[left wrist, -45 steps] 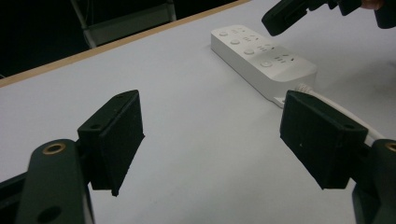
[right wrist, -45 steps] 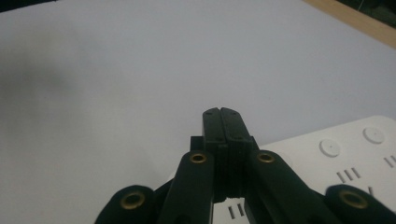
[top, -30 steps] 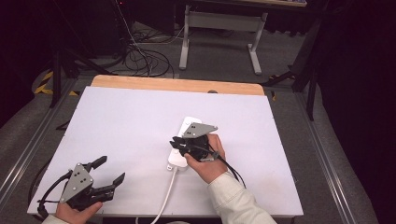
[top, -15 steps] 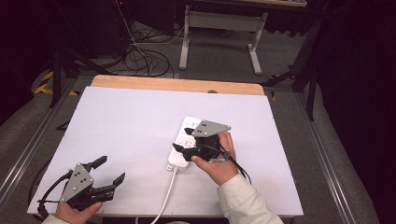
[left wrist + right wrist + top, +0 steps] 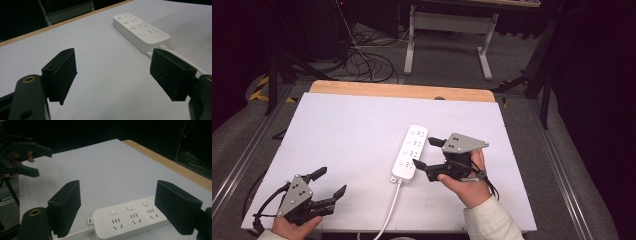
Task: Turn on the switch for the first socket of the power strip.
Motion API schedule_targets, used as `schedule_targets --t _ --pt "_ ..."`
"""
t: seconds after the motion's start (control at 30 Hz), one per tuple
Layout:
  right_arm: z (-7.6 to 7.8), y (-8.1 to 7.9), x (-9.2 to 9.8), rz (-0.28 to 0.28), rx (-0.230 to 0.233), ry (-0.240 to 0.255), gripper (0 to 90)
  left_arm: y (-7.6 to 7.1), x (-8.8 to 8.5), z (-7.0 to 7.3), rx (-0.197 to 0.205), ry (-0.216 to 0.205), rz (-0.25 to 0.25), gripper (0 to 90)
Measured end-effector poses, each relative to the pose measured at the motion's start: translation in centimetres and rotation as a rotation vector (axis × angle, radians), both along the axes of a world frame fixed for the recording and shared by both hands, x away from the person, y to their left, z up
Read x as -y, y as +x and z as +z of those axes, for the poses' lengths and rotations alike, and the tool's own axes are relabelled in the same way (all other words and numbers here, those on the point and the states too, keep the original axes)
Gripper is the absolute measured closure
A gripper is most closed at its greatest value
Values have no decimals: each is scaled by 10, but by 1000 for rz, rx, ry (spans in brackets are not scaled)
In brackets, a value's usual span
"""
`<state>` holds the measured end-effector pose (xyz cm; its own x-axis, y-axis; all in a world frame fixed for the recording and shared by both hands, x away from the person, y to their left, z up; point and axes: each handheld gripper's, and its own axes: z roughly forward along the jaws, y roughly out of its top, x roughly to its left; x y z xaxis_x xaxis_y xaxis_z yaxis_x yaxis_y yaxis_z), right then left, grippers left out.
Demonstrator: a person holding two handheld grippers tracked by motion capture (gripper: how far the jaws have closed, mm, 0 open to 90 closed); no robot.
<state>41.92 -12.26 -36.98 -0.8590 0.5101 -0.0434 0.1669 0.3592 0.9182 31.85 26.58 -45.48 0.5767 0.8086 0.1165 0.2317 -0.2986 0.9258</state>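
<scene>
A white power strip (image 5: 411,152) with several sockets and round buttons lies flat near the middle of the white table (image 5: 337,130). Its white cable (image 5: 392,205) runs toward the front edge. My right gripper (image 5: 422,152) hovers just right of the strip with its tips toward it. Its jaws have just been opening and nothing is gripped between them. In the right gripper view the strip (image 5: 130,220) lies low ahead of the open right gripper (image 5: 122,207). My left gripper (image 5: 333,180) rests open at the front left, far from the strip (image 5: 140,30).
A wooden strip (image 5: 402,91) edges the table's far side. Beyond it are floor cables (image 5: 362,60) and a metal stand (image 5: 447,25). Metal rails (image 5: 562,165) run along both sides of the table.
My right gripper has drawn back to the right off the power strip, rising slightly, and its jaws have spread from nearly shut to wide. The left gripper has stayed still.
</scene>
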Motion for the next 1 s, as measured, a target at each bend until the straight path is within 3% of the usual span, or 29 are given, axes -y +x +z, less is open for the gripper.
schedule_targets --t 0.43,0.53,0.77,1.0 --pt "-10 -19 37 -11 0 16 134 0 -1 1 -1 -8 -6 221" --pt "-15 -22 45 -1 -22 28 130 -1 -1 1 -5 -17 -10 221" --pt "-30 -27 67 -32 -27 34 127 -1 -1 2 -10 -10 -13 222" --pt "-46 -33 85 -42 -33 26 119 -3 0 4 -5 -19 -52 207"
